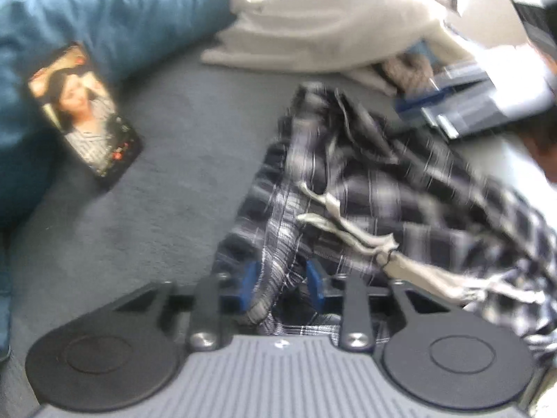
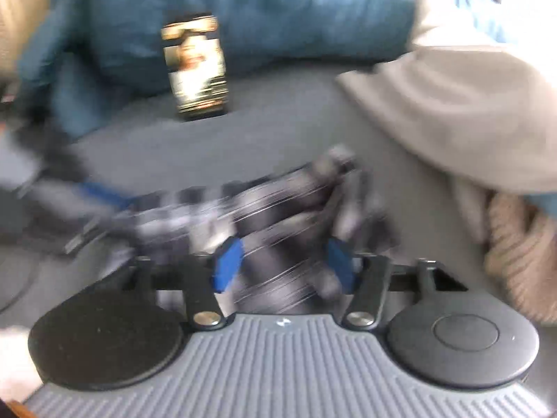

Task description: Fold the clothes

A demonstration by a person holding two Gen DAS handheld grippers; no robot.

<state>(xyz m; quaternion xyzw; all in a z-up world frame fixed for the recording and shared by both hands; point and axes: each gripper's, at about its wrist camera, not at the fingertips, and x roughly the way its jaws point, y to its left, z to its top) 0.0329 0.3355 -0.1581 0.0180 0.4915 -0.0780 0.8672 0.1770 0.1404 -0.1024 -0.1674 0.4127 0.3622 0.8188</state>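
Note:
Black-and-white plaid shorts (image 1: 365, 188) with a pale drawstring (image 1: 348, 230) lie crumpled on a grey bed surface (image 1: 156, 209). My left gripper (image 1: 282, 284) has its blue pads either side of a fold of the waistband, with a gap between them; the cloth runs between the fingers. In the right wrist view, blurred by motion, the plaid shorts (image 2: 271, 216) fill the space between the blue pads of my right gripper (image 2: 283, 261), which stand well apart. The other gripper's blue part (image 2: 104, 195) shows at left, at the shorts' far end.
A phone (image 1: 87, 115) with a lit screen leans on a teal pillow (image 1: 104, 10); it also shows in the right wrist view (image 2: 196, 66). A beige blanket (image 1: 313, 31) lies behind. Dark boxes (image 1: 463, 104) sit at right. A knitted tan item (image 2: 518, 244) lies at right.

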